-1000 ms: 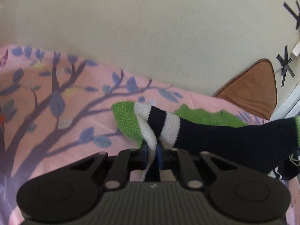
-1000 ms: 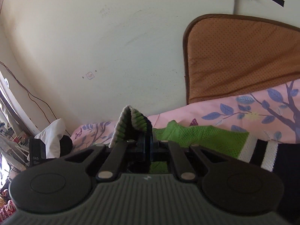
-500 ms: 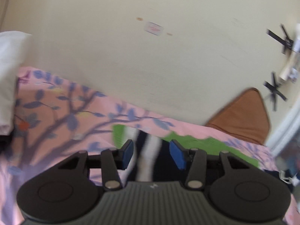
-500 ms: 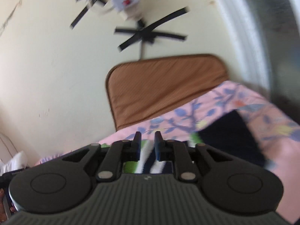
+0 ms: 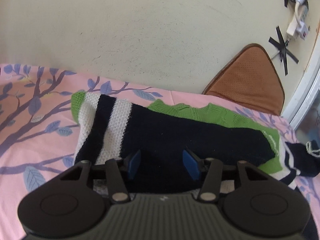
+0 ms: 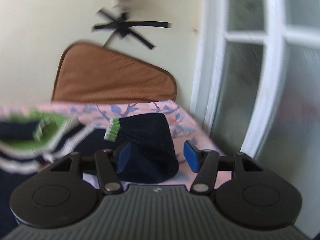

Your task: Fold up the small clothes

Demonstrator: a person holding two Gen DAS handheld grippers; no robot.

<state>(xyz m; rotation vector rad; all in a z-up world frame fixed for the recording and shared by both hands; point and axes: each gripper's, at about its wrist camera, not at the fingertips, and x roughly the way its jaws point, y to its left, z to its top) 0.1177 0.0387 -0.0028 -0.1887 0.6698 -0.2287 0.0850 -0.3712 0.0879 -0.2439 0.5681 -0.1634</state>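
Note:
A small knitted sweater, navy with white stripes and green trim, lies folded on the pink leaf-print bedsheet. One navy sleeve lies across its body, and the green neckline shows behind. My left gripper hovers over the navy fabric; its jaws are opening and the blue pads press on nothing. In the right wrist view the other sleeve, navy with a green-and-white cuff, lies on the sheet. My right gripper straddles it, jaws opening, pads clear of the cloth.
A cream wall runs behind the bed. A brown cushion leans on it at the right. Black tape crosses and a power strip hang on the wall. A white-framed glass door stands to the right of the bed.
Both grippers let go of the sweater parts they pinched, and their jaws spread. The striped sleeve now lies flat across the body. The right gripper swung right toward the door.

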